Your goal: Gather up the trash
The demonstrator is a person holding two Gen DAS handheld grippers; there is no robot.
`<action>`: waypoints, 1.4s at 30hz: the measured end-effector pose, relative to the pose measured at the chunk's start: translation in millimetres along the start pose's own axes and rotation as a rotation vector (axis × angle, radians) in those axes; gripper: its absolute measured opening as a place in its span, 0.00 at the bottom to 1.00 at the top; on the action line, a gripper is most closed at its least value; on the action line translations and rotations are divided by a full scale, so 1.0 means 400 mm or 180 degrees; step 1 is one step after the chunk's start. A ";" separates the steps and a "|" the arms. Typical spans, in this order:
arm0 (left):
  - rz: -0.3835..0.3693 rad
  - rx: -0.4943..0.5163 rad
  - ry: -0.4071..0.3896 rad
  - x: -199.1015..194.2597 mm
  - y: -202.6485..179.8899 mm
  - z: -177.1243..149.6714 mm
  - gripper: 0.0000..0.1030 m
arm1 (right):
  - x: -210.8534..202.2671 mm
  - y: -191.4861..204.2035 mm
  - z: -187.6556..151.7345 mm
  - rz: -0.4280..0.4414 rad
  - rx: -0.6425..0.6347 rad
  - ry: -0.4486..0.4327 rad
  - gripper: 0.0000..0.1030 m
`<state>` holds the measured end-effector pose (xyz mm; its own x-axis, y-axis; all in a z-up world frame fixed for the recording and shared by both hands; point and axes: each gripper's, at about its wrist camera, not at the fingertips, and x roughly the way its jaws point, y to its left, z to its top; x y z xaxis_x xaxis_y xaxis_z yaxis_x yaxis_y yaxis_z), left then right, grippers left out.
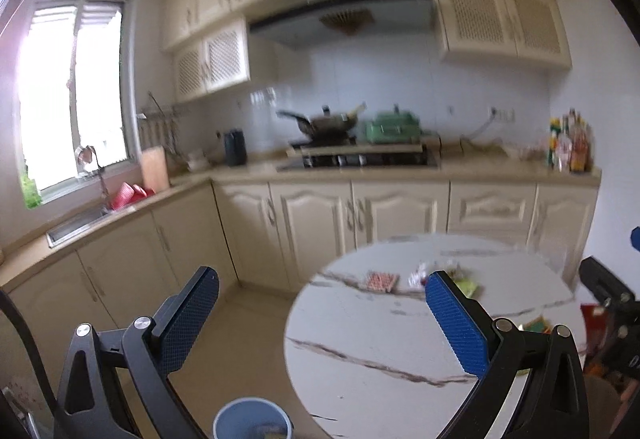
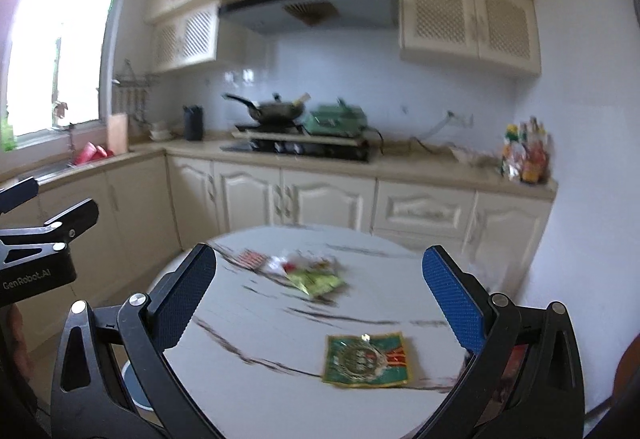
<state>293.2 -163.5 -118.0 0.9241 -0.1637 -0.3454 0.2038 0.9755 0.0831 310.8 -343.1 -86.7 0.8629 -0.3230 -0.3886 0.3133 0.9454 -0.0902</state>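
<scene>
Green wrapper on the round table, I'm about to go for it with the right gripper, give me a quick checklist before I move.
1. Right gripper open and empty: ok, jaws spread wide, nothing between them.
2. Green wrapper reachable: ok, it lies flat on the marble table, nearest of the litter, in line with the gap between the fingers.
3. Path clear: ok, bare tabletop around it; the wrapper pile lies farther back.
4. Left gripper out of the way: ok, open, empty, off the table's left side.
5. Blue bin ready: ok, on the floor beside the table, below the left gripper.
6. Sharp view: not ok, both cameras blurred.
</scene>
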 end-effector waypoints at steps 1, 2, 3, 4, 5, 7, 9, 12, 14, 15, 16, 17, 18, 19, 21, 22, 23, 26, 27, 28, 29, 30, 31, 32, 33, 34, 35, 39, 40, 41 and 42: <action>-0.0042 0.0005 0.0067 0.029 -0.004 0.002 0.99 | 0.021 -0.014 -0.006 -0.0026 0.0015 0.0055 1.00; -0.0094 0.0022 0.0179 0.065 -0.007 -0.003 0.99 | 0.049 -0.027 -0.015 -0.0038 0.0035 0.0129 1.00; -0.0137 0.0029 0.0259 0.099 -0.012 0.002 0.99 | 0.078 -0.038 -0.025 -0.0071 0.0052 0.0199 1.00; -0.0175 0.0031 0.0320 0.132 -0.016 0.012 0.99 | 0.104 -0.047 -0.033 -0.0105 0.0062 0.0258 1.00; -0.0202 0.0030 0.0388 0.169 -0.016 0.028 0.99 | 0.126 -0.059 -0.041 -0.0120 0.0070 0.0312 1.00; -0.0280 0.0003 0.0560 0.237 -0.021 0.035 0.99 | 0.174 -0.075 -0.058 -0.0147 0.0092 0.0424 1.00; -0.0367 -0.0008 0.0715 0.315 -0.036 0.061 0.99 | 0.222 -0.090 -0.077 -0.0170 0.0103 0.0542 1.00; -0.0578 0.0035 0.0852 0.448 -0.063 0.142 0.99 | 0.291 -0.109 -0.107 -0.0179 0.0125 0.0713 1.00; -0.0729 0.0027 0.0946 0.523 -0.085 0.171 0.99 | 0.333 -0.120 -0.128 -0.0178 0.0141 0.0824 1.00; -0.0786 0.0051 0.0988 0.562 -0.101 0.181 0.99 | 0.350 -0.124 -0.136 -0.0170 0.0152 0.0873 1.00; -0.0801 0.0099 0.1046 0.593 -0.117 0.193 0.99 | 0.370 -0.130 -0.143 -0.0170 0.0161 0.0915 1.00; -0.0814 0.0136 0.1054 0.621 -0.130 0.209 0.99 | 0.392 -0.137 -0.149 -0.0169 0.0168 0.0958 1.00; -0.0854 0.0188 0.1011 0.641 -0.144 0.219 0.99 | 0.411 -0.144 -0.150 -0.0160 0.0174 0.1002 1.00; -0.0889 0.0245 0.0972 0.661 -0.162 0.225 0.99 | 0.435 -0.153 -0.152 -0.0152 0.0188 0.1048 1.00; -0.0855 0.0366 0.1066 0.731 -0.203 0.233 0.99 | 0.465 -0.166 -0.149 -0.0162 0.0208 0.1088 1.00; -0.0864 0.0380 0.1098 0.760 -0.217 0.237 0.99 | 0.482 -0.177 -0.147 -0.0173 0.0225 0.1122 1.00; -0.0897 0.0378 0.1110 0.789 -0.228 0.244 0.99 | 0.501 -0.190 -0.144 -0.0160 0.0261 0.1136 1.00; -0.0819 0.0401 0.1197 0.888 -0.261 0.256 0.97 | 0.538 -0.209 -0.143 -0.0146 0.0334 0.1176 1.00; -0.0783 0.0425 0.1263 0.921 -0.268 0.257 0.97 | 0.553 -0.215 -0.143 -0.0125 0.0350 0.1202 1.00; -0.0776 0.0444 0.1301 0.947 -0.274 0.256 0.97 | 0.570 -0.218 -0.144 -0.0122 0.0357 0.1242 1.00; -0.0771 0.0454 0.1320 0.973 -0.279 0.256 0.97 | 0.589 -0.218 -0.143 -0.0117 0.0351 0.1275 1.00; -0.0711 0.0473 0.1333 0.991 -0.286 0.252 0.96 | 0.607 -0.217 -0.141 -0.0096 0.0339 0.1291 1.00; -0.0687 0.0486 0.1341 1.008 -0.291 0.254 0.93 | 0.629 -0.213 -0.138 -0.0065 0.0314 0.1330 1.00; -0.0699 0.0492 0.1349 1.024 -0.296 0.255 0.90 | 0.656 -0.207 -0.134 -0.0023 0.0290 0.1409 1.00; -0.0728 0.0498 0.1384 1.041 -0.303 0.252 0.88 | 0.682 -0.203 -0.133 0.0015 0.0280 0.1458 1.00; -0.0764 0.0505 0.1417 1.064 -0.311 0.250 0.80 | 0.701 -0.198 -0.133 0.0026 0.0261 0.1484 1.00; -0.0790 0.0501 0.1448 1.085 -0.319 0.249 0.73 | 0.717 -0.194 -0.133 0.0014 0.0238 0.1517 1.00; -0.1008 0.0376 0.1594 1.174 -0.330 0.243 0.47 | 0.752 -0.178 -0.154 0.0107 0.0238 0.1621 1.00; -0.1026 0.0358 0.1597 1.177 -0.323 0.245 0.30 | 0.756 -0.173 -0.159 0.0098 0.0220 0.1639 1.00; -0.1033 0.0345 0.1587 1.179 -0.317 0.250 0.19 | 0.756 -0.169 -0.161 0.0097 0.0206 0.1639 1.00; -0.1053 0.0331 0.1573 1.179 -0.309 0.254 0.12 | 0.755 -0.165 -0.162 0.0105 0.0195 0.1633 1.00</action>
<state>736.6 -376.3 -196.0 0.5516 -0.3439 -0.7600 0.5084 0.8609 -0.0206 525.0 -500.3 -257.6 0.5721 -0.2154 -0.7914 0.3250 0.9455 -0.0224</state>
